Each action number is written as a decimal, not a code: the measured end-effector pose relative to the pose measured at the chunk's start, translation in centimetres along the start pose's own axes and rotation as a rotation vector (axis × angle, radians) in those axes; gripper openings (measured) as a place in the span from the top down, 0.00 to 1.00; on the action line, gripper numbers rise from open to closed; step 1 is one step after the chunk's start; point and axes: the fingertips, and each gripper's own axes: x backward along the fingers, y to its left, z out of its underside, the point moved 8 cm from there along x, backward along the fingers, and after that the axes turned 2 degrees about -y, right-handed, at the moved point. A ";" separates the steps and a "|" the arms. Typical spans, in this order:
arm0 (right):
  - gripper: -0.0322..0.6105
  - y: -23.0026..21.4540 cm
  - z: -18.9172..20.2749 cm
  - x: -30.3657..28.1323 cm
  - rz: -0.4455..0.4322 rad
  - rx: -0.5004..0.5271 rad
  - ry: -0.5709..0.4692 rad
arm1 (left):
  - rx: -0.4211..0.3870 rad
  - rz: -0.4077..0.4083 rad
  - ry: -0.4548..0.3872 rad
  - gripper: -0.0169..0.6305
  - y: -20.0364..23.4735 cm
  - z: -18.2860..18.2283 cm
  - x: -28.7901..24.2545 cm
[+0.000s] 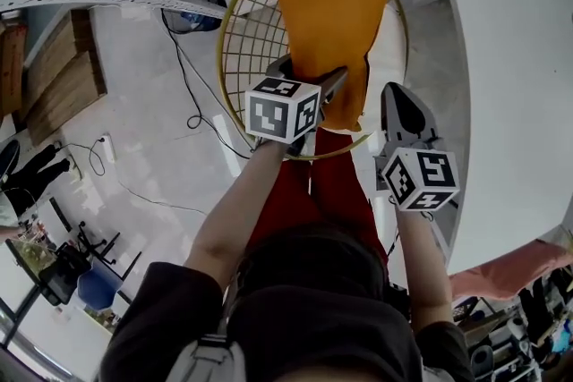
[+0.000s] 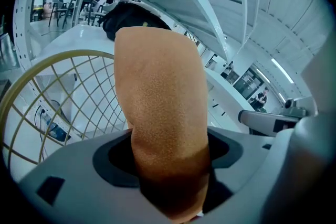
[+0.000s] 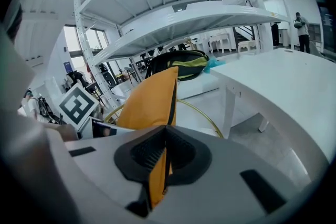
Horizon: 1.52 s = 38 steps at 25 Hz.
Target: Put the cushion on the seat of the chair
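The orange cushion hangs in front of the person, held at its near end by both claws and reaching across the round gold-rimmed wire chair. Its far corners pass the ring's far rim. Whether it touches the wires cannot be told.

The left claw is clamped on a thick fold of the cushion's near end, its jaws held well apart by the bulk. The right claw pinches the thin seam edge at the near right corner, jaws almost together.

Left of the cushion, the chair's wire grid lies bare, and pale floor stretches beyond its rim. On the right, room is tight: the edge of a white worktop runs close beside the ring and the right claw.

Black cables trail over the floor left of the chair. Beyond the chair stands a white rack with a black bag under its shelves.
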 end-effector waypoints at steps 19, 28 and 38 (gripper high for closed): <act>0.92 -2.2 3.9 -3.2 0.008 -0.046 0.097 | 0.022 -0.003 0.100 0.42 0.5 2.8 -5.8; 0.92 -4.6 5.5 -4.6 0.024 -0.048 0.156 | 0.049 -0.019 0.136 0.42 1.3 3.4 -9.3; 0.92 -4.0 8.2 -7.4 0.018 -0.042 0.226 | 0.064 -0.037 0.196 0.42 4.1 5.5 -11.6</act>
